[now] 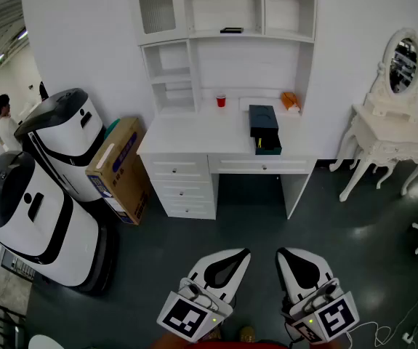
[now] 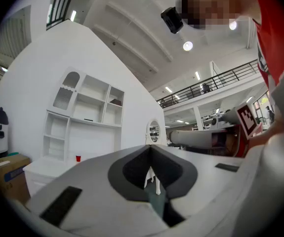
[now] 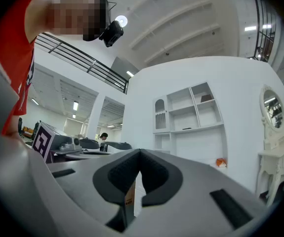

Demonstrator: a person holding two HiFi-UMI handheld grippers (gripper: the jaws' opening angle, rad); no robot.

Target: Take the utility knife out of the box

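Observation:
A dark box [image 1: 264, 127] lies on the white desk [image 1: 187, 135] straight ahead across the floor. Its near end is open and a small yellowish item [image 1: 260, 145] shows there; I cannot tell whether that is the utility knife. Both grippers hang low at the bottom of the head view, far from the desk. My left gripper [image 1: 242, 253] is shut with nothing in it, its jaw tips meeting [image 2: 150, 147]. My right gripper [image 1: 282, 252] is likewise shut and empty, tips together [image 3: 139, 152].
A red cup [image 1: 221, 100] and an orange object [image 1: 290, 101] stand behind the box. Left of the desk are a cardboard box [image 1: 118, 169] and two white machines [image 1: 49, 209]. A white dressing table [image 1: 390, 142] stands to the right. A person [image 1: 5, 118] is at the far left.

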